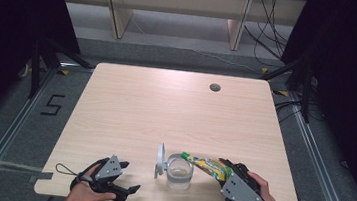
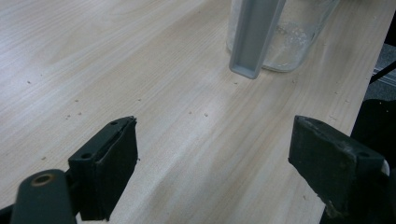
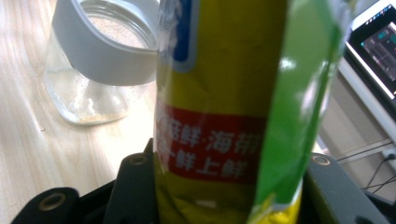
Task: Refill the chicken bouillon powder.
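The right gripper (image 1: 227, 172) is clamped on a yellow-green packet (image 1: 208, 165), one jaw on each side of its lower body. The packet is tilted, its top end over the rim of the glass jar (image 1: 179, 171). The jar stands upright on the table (image 1: 165, 109) near the front edge, between the two grippers, with its hinged grey lid (image 1: 160, 161) swung open and standing at its left side. A thin layer of pale granules lies in the jar bottom. The left gripper (image 1: 129, 190) rests on the table left of the jar, jaws apart, nothing between them.
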### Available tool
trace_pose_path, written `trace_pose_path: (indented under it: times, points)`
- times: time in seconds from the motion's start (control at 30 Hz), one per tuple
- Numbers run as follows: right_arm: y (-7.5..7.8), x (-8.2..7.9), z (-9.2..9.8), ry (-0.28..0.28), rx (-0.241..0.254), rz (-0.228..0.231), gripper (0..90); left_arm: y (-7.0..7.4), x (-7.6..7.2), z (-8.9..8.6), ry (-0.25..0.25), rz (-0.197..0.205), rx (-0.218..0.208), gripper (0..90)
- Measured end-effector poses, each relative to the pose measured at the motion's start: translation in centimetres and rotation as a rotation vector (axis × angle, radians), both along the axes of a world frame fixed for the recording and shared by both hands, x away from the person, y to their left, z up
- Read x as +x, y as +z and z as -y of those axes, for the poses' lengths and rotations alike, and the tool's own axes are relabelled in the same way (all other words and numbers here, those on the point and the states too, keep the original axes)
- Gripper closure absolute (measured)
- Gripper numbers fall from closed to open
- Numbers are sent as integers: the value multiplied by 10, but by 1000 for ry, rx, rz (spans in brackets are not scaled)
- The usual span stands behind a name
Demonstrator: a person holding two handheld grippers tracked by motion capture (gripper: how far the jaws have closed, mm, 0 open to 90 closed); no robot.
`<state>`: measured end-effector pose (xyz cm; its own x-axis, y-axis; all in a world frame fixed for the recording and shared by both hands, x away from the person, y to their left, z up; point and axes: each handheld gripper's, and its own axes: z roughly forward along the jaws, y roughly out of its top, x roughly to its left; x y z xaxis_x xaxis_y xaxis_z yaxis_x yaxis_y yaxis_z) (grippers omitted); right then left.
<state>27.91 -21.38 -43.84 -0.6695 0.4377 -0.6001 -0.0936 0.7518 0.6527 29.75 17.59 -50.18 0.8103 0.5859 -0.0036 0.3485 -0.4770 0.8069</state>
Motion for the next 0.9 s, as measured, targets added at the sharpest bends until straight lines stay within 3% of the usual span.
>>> trace_pose_path:
  times: [0.1, 0.23, 0.27, 0.3, 0.37, 0.4, 0.43, 0.5, 0.53, 0.67, 0.73, 0.77, 0.8, 0.83, 0.9]
  points:
    - [1, -3, -5, 9, -36, 19, 572, 0, -1, 0, 11, 2, -19, 150]
    - [1, -5, -9, 11, -116, 55, 572, 0, 0, 0, 1, 0, 2, 150]
    - [1, -6, -10, 3, -124, 61, 572, -1, -1, 1, 5, -4, -16, 150]
    - [0, -7, -13, 5, -159, 87, 572, -1, 0, 0, -2, -4, -8, 150]
    - [-2, -9, -15, -14, -174, 89, 572, -1, 0, 0, -3, -3, -5, 150]
    - [-1, -9, -16, -12, -217, 122, 573, 0, 0, 0, -3, -3, -2, 150]
    - [-1, -9, -16, -12, -217, 122, 573, 0, 0, 0, -3, 4, 3, 150]
    - [2, -8, -17, 22, -258, 154, 573, 0, 0, 0, -4, -3, 3, 151]
    - [1, -9, -18, 6, -253, 154, 573, -1, 0, 1, 2, -11, -6, 151]
    - [2, -11, -21, 17, -318, 198, 573, 0, 0, 0, -2, -1, 10, 151]
    - [1, -11, -21, 20, -326, 206, 576, -1, 0, 1, 6, -4, -6, 151]
    - [-1, -13, -22, 3, -312, 188, 576, -1, 0, 1, 3, -9, -6, 151]
    - [0, -12, -22, 15, -332, 205, 576, -1, 0, 1, 3, -12, -14, 151]
    - [-2, -14, -23, -6, -317, 190, 576, -1, 0, 2, 8, -13, -23, 150]
    - [-1, -13, -23, 11, -349, 228, 576, -2, -1, 2, 11, -4, -23, 150]
